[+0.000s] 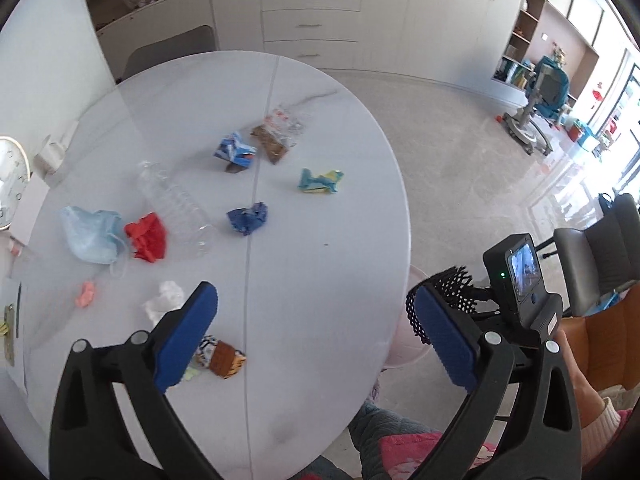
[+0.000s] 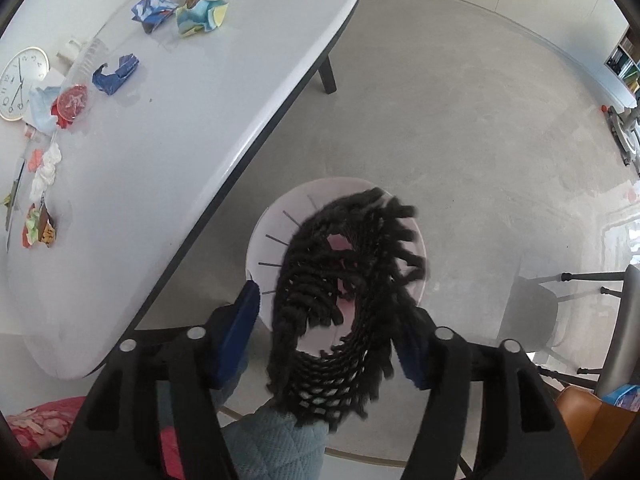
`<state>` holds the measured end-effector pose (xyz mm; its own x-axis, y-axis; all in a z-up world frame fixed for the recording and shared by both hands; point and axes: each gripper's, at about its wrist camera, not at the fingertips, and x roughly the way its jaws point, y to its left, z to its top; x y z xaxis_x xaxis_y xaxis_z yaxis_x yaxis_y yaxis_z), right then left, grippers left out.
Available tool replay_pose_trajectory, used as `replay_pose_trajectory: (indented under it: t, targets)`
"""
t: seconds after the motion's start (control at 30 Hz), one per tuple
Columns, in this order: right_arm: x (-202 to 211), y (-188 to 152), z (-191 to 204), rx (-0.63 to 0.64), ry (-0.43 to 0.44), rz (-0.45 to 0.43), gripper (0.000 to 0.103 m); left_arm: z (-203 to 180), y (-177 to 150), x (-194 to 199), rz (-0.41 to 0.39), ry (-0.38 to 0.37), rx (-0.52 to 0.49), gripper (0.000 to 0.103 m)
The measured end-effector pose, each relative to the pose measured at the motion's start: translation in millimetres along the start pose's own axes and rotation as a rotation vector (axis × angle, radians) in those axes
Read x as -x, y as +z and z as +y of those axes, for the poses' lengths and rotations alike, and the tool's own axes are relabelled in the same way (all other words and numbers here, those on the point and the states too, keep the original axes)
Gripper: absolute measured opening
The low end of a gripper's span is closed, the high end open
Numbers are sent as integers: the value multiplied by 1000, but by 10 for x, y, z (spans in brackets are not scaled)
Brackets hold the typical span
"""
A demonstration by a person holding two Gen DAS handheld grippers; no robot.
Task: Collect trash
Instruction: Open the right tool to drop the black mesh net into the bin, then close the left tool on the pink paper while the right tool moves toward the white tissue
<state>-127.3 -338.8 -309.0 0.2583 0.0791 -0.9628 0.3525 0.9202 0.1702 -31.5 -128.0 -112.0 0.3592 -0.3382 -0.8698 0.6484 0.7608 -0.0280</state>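
A black foam net (image 2: 344, 300) sits between my right gripper's (image 2: 332, 332) spread blue fingers, over a white and pink bin (image 2: 276, 232) on the floor. Its jaws are open and the net looks loose. It shows beside the table edge in the left wrist view (image 1: 440, 292). My left gripper (image 1: 316, 336) is open and empty above the near part of the white table (image 1: 320, 160). On the table lie a crumpled blue paper (image 1: 248, 218), a teal and yellow wrapper (image 1: 320, 180), a red paper (image 1: 146, 236), a clear bottle (image 1: 176, 204), a blue mask (image 1: 90, 234) and white tissue (image 1: 164, 300).
An orange patterned wrapper (image 1: 224, 358) lies under my left finger. A blue carton (image 1: 234, 152) and a clear bag (image 1: 276, 132) lie farther back. A clock (image 1: 10, 176) rests at the table's left. Chairs (image 1: 600, 248) stand at the right, cabinets behind.
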Motion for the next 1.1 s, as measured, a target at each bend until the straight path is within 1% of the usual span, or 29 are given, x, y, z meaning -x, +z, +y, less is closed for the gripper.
replay_pose_trajectory:
  t: [0.03, 0.1, 0.2, 0.33, 0.4, 0.47, 0.6, 0.67, 0.73, 0.87, 1.0, 1.1]
  targets:
    - [21, 20, 32, -1, 6, -9, 79, 107, -18, 44, -8, 16, 20, 95]
    - [128, 54, 91, -6, 5, -34, 85, 311, -72, 119, -19, 47, 56, 95]
    - [380, 103, 179, -26, 7, -78, 88, 635, -157, 219, -27, 97, 105, 95]
    - [884, 161, 412, -34, 0, -182, 98, 1072, -276, 368, -42, 129, 185, 95]
    - [1118, 188, 579, -13, -15, -243, 101, 1281, -347, 433, -52, 156, 216, 95]
    - [1290, 273, 788, 20, -27, -294, 101, 1489, -430, 487, -59, 183, 241, 95]
    - [1483, 440, 1188, 95, -34, -371, 101, 1818, -586, 576, -75, 219, 257, 95]
    - [1490, 495, 1386, 121, -14, -381, 101, 1957, -666, 616, -86, 232, 256, 95]
    - [1458, 561, 1585, 142, 31, -373, 101, 2092, -745, 635, -87, 238, 264, 95]
    - [1333, 658, 1977, 149, 90, -330, 101, 2291, -900, 602, -74, 212, 277, 95]
    - [1241, 685, 2334, 177, 121, -311, 101, 2441, -1052, 494, -58, 214, 263, 95]
    - [1164, 713, 2627, 225, 106, -305, 101, 2627, -1126, 386, -47, 214, 281, 95]
